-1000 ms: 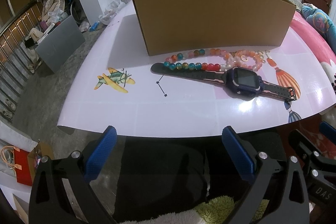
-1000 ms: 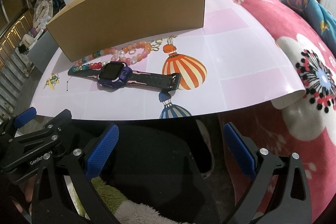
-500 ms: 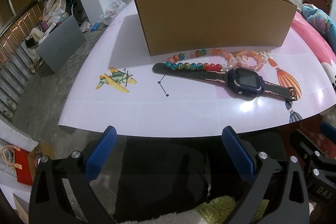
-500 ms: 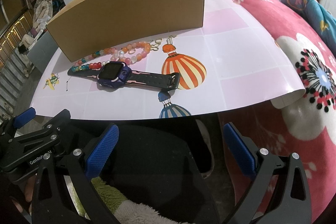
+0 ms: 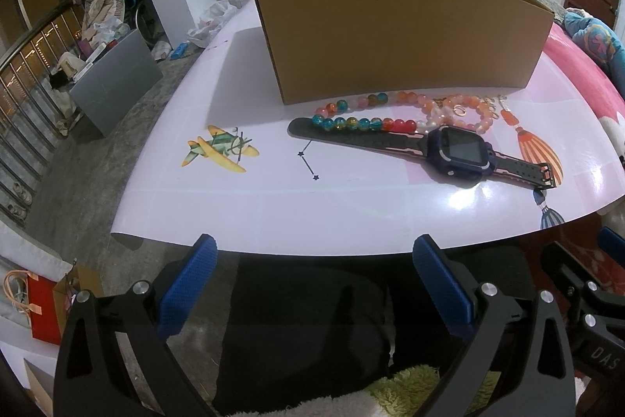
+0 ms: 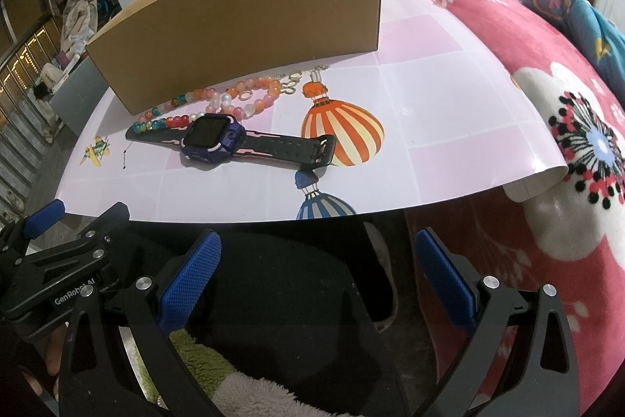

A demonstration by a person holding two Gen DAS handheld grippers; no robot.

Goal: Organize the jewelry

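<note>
A dark blue smartwatch (image 5: 459, 148) (image 6: 213, 138) with a black and pink strap lies flat on the pink table. A string of coloured beads (image 5: 390, 112) (image 6: 218, 102) lies just behind it, in front of an open cardboard box (image 5: 398, 38) (image 6: 242, 22). My left gripper (image 5: 314, 284) is open and empty, held below the table's near edge. My right gripper (image 6: 318, 278) is open and empty too, also below the near edge, to the right of the left one.
The pink table cover (image 5: 351, 210) (image 6: 449, 127) has printed balloons and a plane. A pink flowered blanket (image 6: 566, 143) lies to the right. A grey box (image 5: 117, 81) and clutter stand on the floor at left.
Both views have shifted only slightly; the watch, beads and box have not moved. Both grippers stay open.
</note>
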